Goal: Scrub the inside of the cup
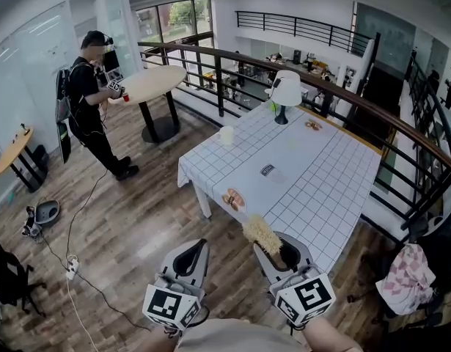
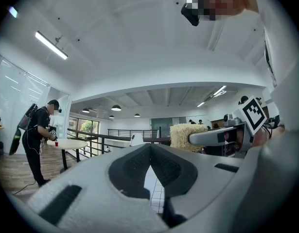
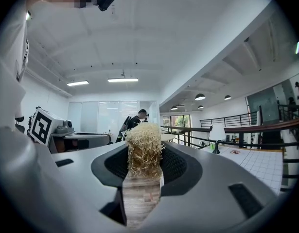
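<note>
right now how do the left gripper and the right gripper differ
The left gripper has its fingers shut on nothing; the right gripper is shut on a straw-coloured scrub brush. In the head view the left gripper shows over the wooden floor, the right gripper against the near edge of the checked table. Both point level, toward the table.

The right gripper (image 3: 145, 166) clamps a straw-coloured fibre scrubber (image 3: 144, 147) between its jaws, the fibres poking out ahead. A checked-cloth counter (image 3: 268, 165) lies to its right.
</note>
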Demonstrator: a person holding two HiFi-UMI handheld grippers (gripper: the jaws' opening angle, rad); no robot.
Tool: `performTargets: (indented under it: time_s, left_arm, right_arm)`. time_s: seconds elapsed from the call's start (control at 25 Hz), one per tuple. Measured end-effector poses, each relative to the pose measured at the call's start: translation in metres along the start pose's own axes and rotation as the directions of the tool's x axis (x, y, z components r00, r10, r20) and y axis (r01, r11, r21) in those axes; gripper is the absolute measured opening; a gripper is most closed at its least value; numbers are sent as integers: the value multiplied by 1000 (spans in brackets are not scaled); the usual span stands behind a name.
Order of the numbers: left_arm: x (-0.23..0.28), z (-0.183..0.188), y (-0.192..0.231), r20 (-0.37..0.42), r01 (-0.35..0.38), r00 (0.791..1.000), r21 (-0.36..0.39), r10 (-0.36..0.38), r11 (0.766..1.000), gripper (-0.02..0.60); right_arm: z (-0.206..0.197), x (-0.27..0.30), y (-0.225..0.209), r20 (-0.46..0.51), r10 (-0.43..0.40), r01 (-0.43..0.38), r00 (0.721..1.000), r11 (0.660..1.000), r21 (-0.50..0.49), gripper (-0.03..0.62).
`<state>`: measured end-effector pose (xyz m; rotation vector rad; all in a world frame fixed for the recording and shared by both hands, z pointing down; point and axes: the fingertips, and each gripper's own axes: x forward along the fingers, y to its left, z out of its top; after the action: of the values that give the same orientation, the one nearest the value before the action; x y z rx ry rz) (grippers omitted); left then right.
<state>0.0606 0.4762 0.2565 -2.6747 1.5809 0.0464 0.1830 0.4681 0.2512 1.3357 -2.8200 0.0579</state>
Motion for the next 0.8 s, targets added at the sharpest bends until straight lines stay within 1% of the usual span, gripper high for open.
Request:
performTargets:
  time_s: [0.08, 0.2, 0.32, 0.44, 0.52, 0.68, 0.8]
  left_arm:
    - [1, -3, -5, -1, -3, 1000, 4, 3, 1000, 12]
    - [-1, -6, -5, -6, -22, 1000, 34, 22, 999, 12]
    - [-3, -10, 5, -11, -52, 999, 45, 53, 998, 12]
    - [2, -16, 24, -9, -66, 998, 53, 67, 996, 12]
    - [7, -21, 32, -5, -70, 998, 64, 70, 996, 12]
    - [11, -28, 22, 2, -59, 998, 88, 59, 994, 12]
    - [22, -35, 32, 23, -55, 998, 115, 52, 992, 12]
  right_arm:
    - [-1, -3, -5, 3, 5, -5, 1000, 1000, 3, 154]
    - [-6, -7, -10, 9, 7, -7, 1000, 1000, 7, 155]
    - [-15, -7, -13, 1, 14, -14, 1000, 1000, 12, 153]
    - [-26, 13, -13, -8, 28, -27, 1000, 1000, 11, 155]
    - [-31, 26, -12, -7, 38, -38, 999, 999, 4, 155]
    - [-36, 20, -16, 7, 42, -42, 999, 999, -9, 153]
    - [-45, 33, -23, 15, 31, -31, 999, 999, -12, 153]
